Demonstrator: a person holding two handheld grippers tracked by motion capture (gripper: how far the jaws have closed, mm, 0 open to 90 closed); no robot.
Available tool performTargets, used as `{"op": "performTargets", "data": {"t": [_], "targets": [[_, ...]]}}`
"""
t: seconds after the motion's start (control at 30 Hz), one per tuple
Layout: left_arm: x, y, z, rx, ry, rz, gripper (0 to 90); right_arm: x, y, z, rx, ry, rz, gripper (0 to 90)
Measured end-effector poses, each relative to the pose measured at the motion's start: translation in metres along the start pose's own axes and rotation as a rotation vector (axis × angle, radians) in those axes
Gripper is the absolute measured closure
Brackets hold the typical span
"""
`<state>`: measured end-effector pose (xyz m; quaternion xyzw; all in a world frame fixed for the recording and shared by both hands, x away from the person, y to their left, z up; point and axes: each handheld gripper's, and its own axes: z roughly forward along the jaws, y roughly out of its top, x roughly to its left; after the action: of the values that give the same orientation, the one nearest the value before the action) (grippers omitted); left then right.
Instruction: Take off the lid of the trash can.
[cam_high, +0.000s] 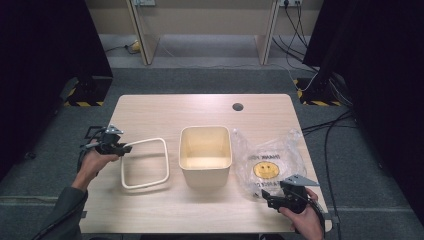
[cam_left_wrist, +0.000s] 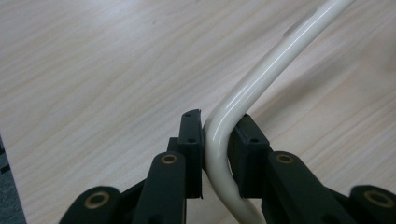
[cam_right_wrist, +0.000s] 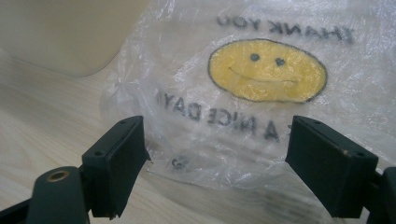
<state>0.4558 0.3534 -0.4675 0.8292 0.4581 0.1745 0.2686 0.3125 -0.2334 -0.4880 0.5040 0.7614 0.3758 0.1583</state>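
A cream square bin (cam_high: 205, 155) stands mid-table. Left of it lies a white rounded frame ring (cam_high: 144, 163), its near-left corner clamped between the jaws of my left gripper (cam_high: 121, 148). In the left gripper view the glossy ring (cam_left_wrist: 243, 95) bends between the two pads, and the left gripper (cam_left_wrist: 217, 140) is shut on it, close over the wood. A clear plastic bag (cam_high: 267, 162) with a yellow smiley lies right of the bin. My right gripper (cam_high: 268, 198) stands open at the bag's near edge; the bag (cam_right_wrist: 261, 79) lies just beyond its spread jaws, right gripper (cam_right_wrist: 217, 163).
The wooden table (cam_high: 165, 112) has a cable hole (cam_high: 238, 106) at the back. Bare wood lies behind the bin and along the front edge. Dark curtains and cables flank the table on the floor.
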Motion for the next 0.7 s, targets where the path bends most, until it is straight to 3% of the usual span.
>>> {"op": "performTargets", "data": {"t": [0.23,0.57,0.7], "targets": [[0.003,-0.007,0.013,0.03,0.009,0.018,75.5,0.0,0.0,0.0,0.001,0.0,-0.002,19.8],[0.011,-0.016,0.023,0.043,0.017,0.003,75.7,0.0,0.0,0.001,0.004,-0.002,-0.001,19.8],[0.014,-0.016,0.025,0.043,-0.005,0.005,75.6,0.0,0.0,0.0,0.004,-0.002,-0.001,19.8]]}}
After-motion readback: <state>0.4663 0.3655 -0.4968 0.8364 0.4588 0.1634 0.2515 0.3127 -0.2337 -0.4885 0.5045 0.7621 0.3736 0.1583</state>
